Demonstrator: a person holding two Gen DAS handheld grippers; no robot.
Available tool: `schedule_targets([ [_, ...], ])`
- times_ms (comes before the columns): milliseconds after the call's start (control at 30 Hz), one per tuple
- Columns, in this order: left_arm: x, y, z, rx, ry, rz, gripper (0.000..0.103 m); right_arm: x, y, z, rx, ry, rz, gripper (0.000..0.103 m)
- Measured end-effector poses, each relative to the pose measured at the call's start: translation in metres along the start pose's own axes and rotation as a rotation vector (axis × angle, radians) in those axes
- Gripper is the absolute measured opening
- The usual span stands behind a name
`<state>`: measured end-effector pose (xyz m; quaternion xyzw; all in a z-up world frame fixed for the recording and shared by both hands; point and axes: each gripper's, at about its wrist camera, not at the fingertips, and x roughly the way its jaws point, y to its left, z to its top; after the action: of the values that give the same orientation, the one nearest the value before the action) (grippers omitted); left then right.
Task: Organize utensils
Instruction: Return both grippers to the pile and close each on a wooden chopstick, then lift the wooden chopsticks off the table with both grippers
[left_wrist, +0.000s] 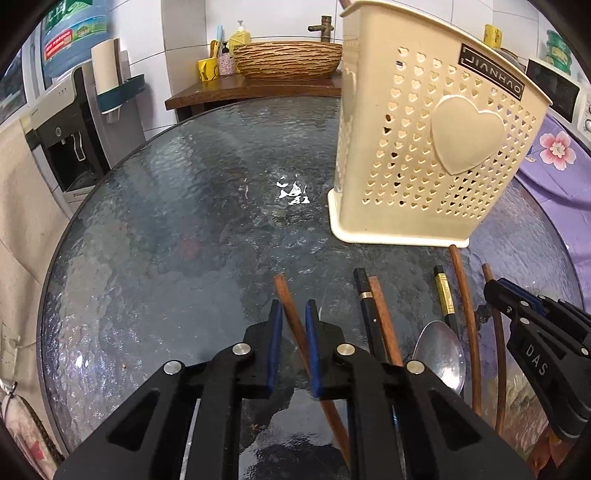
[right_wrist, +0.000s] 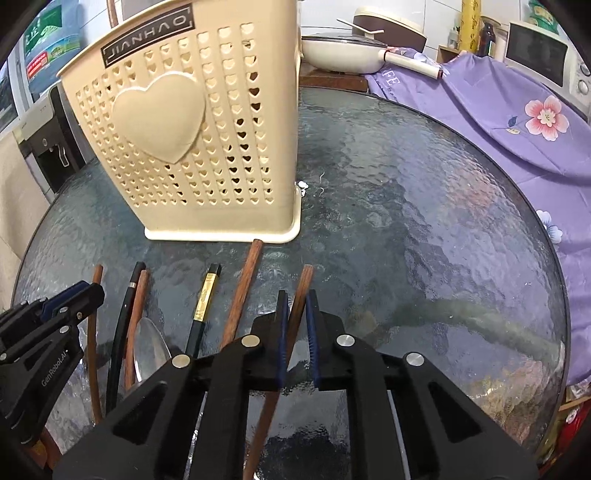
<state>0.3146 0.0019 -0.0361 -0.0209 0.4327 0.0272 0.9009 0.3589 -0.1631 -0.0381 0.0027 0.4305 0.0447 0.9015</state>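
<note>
Chopsticks lie at lower centre of both views on the glass table (left_wrist: 155, 221). Left gripper (left_wrist: 294, 317) is clamped on 1 brown chopstick (left_wrist: 286, 295), right gripper (right_wrist: 296, 308) on another (right_wrist: 303, 284). Next, I judge: lift both into the cream holder (left_wrist: 424, 147), whose contents are hidden.

- The bench (left_wrist: 184, 221) is topped with textured, rippled glass, glossy and dark.
- The utensil holder (right_wrist: 192, 129) is moulded of cream plastic, matt and pierced with heart-shaped holes.
- The brown chopsticks (right_wrist: 243, 288) are seen to be of wood, with a dull finish.
- The black chopsticks (left_wrist: 445, 295) are finished in gloss, with gold bands.
- The spoon (left_wrist: 441, 350) is made of polished metal, and reflections are carried on it.
- The left gripper (left_wrist: 294, 325) and right gripper (right_wrist: 297, 317) are formed of matt black plastic, with blue pads and bright metal pins.
- The purple cloth (right_wrist: 498, 122) is printed with flowers.
</note>
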Motion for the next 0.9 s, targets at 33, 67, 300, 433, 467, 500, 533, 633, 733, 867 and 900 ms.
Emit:
schedule_targets([
  [33, 0.001, -0.002, 0.001, 0.005, 0.0, 0.0, 0.012, 0.001, 0.0, 0.001, -0.006, 0.0, -0.001, 0.01],
  [67, 0.001, -0.003, 0.001, 0.007, 0.0, -0.001, 0.012, 0.001, 0.0, 0.002, -0.013, 0.001, -0.001, 0.01],
  [300, 0.001, -0.005, 0.002, -0.016, 0.007, -0.037, 0.01, 0.002, -0.004, 0.003, -0.004, 0.0, 0.012, 0.008],
  [433, 0.001, -0.002, 0.002, -0.025, 0.005, -0.048, 0.01, 0.002, -0.004, 0.002, -0.002, -0.001, 0.016, 0.008],
  [467, 0.001, -0.002, 0.002, -0.029, 0.005, -0.051, 0.01, 0.002, -0.005, 0.002, -0.002, -0.001, 0.018, 0.008],
  [500, 0.001, -0.001, 0.002, -0.033, 0.005, -0.056, 0.01, 0.002, -0.006, 0.002, 0.0, -0.001, 0.021, 0.008],
  [533, 0.001, 0.0, 0.002, -0.037, 0.006, -0.059, 0.01, 0.002, -0.006, 0.002, 0.002, -0.001, 0.024, 0.008],
  [633, 0.002, 0.001, 0.003, -0.044, 0.007, -0.068, 0.01, 0.002, -0.009, 0.002, 0.009, -0.001, 0.036, 0.008],
  [733, 0.003, 0.001, 0.004, -0.043, 0.007, -0.073, 0.01, 0.003, -0.011, 0.002, 0.013, -0.001, 0.044, 0.008],
  [867, 0.004, 0.001, 0.006, -0.052, 0.008, -0.078, 0.009, 0.002, -0.012, 0.002, 0.017, -0.004, 0.048, 0.008],
  [900, 0.004, 0.002, 0.006, -0.055, 0.01, -0.082, 0.009, 0.002, -0.012, 0.002, 0.018, -0.008, 0.053, 0.008],
])
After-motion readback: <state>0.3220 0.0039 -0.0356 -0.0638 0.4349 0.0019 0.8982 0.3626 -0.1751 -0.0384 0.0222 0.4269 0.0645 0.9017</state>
